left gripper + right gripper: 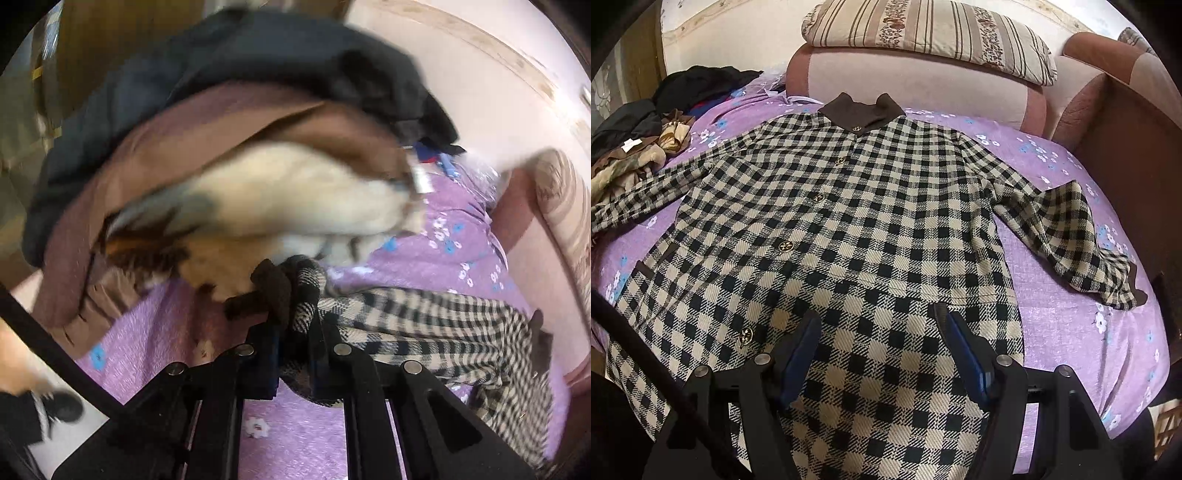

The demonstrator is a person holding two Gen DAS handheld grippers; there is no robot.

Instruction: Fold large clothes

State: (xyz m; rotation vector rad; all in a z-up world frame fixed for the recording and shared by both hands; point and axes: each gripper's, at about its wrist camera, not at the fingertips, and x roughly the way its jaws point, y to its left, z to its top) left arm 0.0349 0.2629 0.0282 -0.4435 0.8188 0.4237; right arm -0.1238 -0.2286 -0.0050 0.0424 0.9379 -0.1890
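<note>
The checked coat (842, 229) is lying spread flat, unfolded, on the bed (1071, 332), the left gripper (295, 314) clamping its sleeve cuff (273, 291) while the right gripper (879, 354) is hovering wide open.

I am working in a home, in a bedroom or living room. I am looking down on a purple floral sheet (1067, 332) spread over a soft sleeping surface. At twelve o'clock a padded pink and brown backrest (916, 79) is carrying a striped pillow (923, 33). At ten o'clock a heap of loose clothes (646, 140) is lying on the sheet. A checked coat (849, 221) is lying spread flat.
</note>
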